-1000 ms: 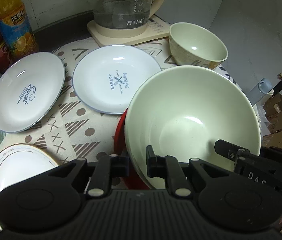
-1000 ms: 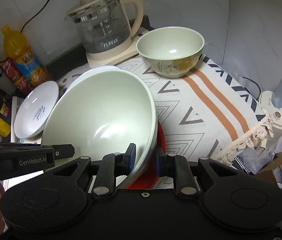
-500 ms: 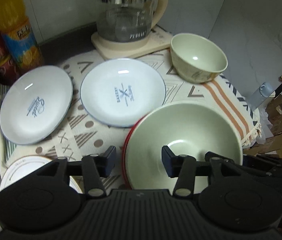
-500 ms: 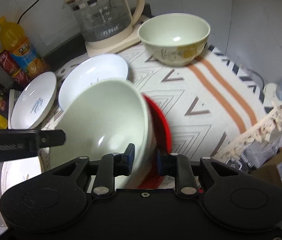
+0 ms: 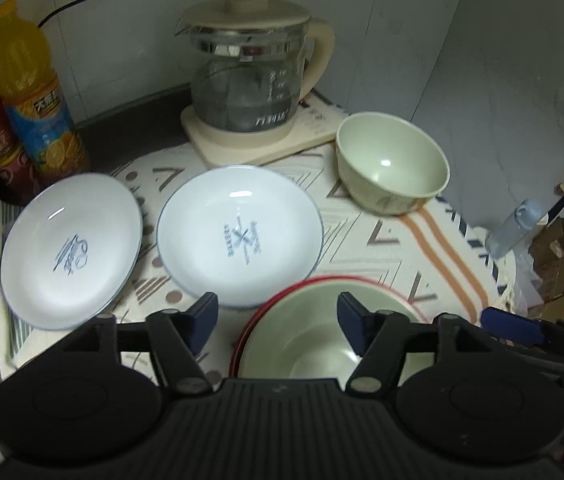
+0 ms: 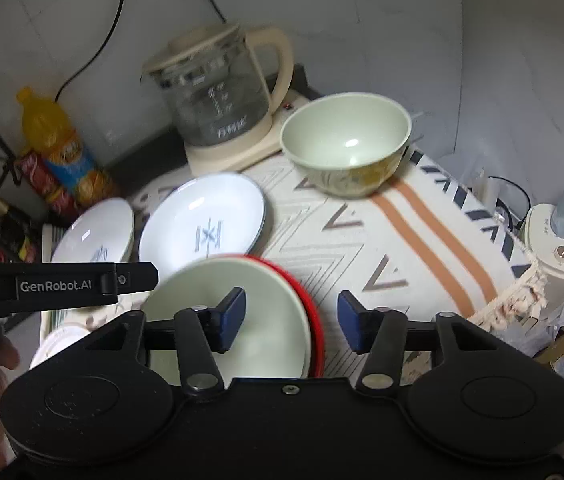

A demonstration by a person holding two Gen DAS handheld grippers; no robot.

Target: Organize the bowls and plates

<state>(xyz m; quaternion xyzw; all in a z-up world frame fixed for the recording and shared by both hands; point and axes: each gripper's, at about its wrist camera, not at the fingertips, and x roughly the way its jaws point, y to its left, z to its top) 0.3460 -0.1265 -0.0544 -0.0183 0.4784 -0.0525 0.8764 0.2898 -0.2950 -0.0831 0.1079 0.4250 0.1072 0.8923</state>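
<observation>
Left gripper (image 5: 278,322): jaws had just been opening and stood wide, nothing pressed between them; the large pale bowl's (image 5: 314,340) rim lay below and between the pads.
Right gripper (image 6: 292,320): jaws likewise just spread, holding nothing, straddling that bowl's right rim (image 6: 242,312).
Large bowl: rested nested in the red bowl (image 6: 314,304) on the cloth (image 6: 402,240), just under both grippers.
Small bowl (image 6: 346,148): stood far ahead and to the right, beside the kettle (image 6: 218,96); the right gripper seemed nearer.
White plates (image 5: 238,236): lay ahead-left, closer to the left gripper.
</observation>
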